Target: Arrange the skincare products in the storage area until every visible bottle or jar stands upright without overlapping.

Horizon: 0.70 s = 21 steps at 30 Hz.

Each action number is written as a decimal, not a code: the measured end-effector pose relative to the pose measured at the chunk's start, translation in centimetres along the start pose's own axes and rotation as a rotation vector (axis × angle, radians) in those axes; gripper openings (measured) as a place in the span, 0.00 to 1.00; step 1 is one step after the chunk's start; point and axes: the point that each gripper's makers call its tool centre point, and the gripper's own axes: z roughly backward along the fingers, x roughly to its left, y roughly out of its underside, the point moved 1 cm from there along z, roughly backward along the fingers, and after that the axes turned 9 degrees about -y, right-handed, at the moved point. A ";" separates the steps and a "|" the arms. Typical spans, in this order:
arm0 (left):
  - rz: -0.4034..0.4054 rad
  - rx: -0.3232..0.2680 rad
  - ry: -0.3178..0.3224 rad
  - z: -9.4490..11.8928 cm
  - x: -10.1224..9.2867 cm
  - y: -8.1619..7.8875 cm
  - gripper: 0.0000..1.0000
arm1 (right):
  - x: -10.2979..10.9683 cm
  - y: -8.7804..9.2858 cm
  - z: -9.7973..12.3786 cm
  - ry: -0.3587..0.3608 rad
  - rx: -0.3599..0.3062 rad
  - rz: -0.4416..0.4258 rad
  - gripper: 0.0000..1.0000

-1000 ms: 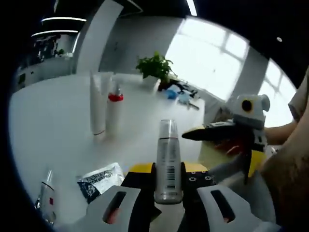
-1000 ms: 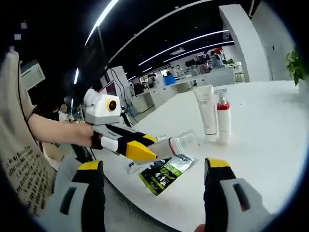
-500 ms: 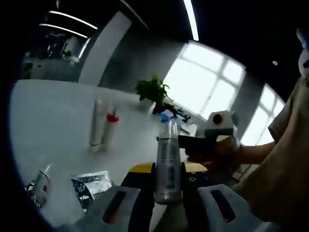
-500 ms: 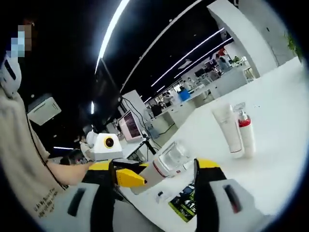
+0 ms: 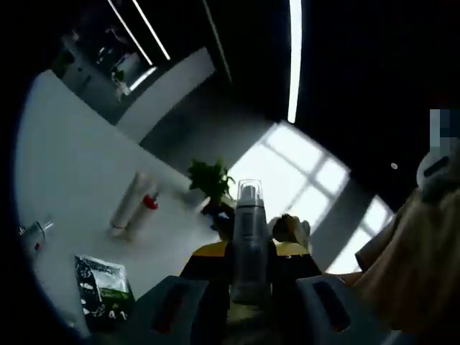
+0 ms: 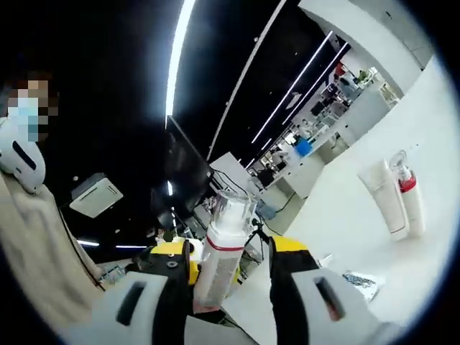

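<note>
While a second ago the right claw stood spread with nothing between its jaws, it now closes around the clear-capped bottle, which the left claw also clamps by its base, so both grasp one bottle lifted well above the surface. I judge this a hand-over or regrip before standing it up. Lower on the surface a dark sachet lies flat and a small vial on its side; farther off the white tube and red-collared pump bottle stand together. Beyond are a potted plant, bright windows and ceiling light strips.
</note>
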 end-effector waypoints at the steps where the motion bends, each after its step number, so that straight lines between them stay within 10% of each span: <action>1: 0.008 -0.006 0.004 0.1 -0.1 -0.1 0.16 | 0.1 0.0 -0.2 -0.005 -0.001 -0.001 0.42; 13: 0.040 -0.038 0.051 0.3 -1.2 -1.1 0.16 | 1.5 0.3 -2.1 -0.088 0.031 -0.048 0.23; 21: -0.061 -0.012 -0.012 0.1 -0.4 -0.6 0.18 | 0.6 0.6 -1.6 -0.011 0.060 -0.025 0.21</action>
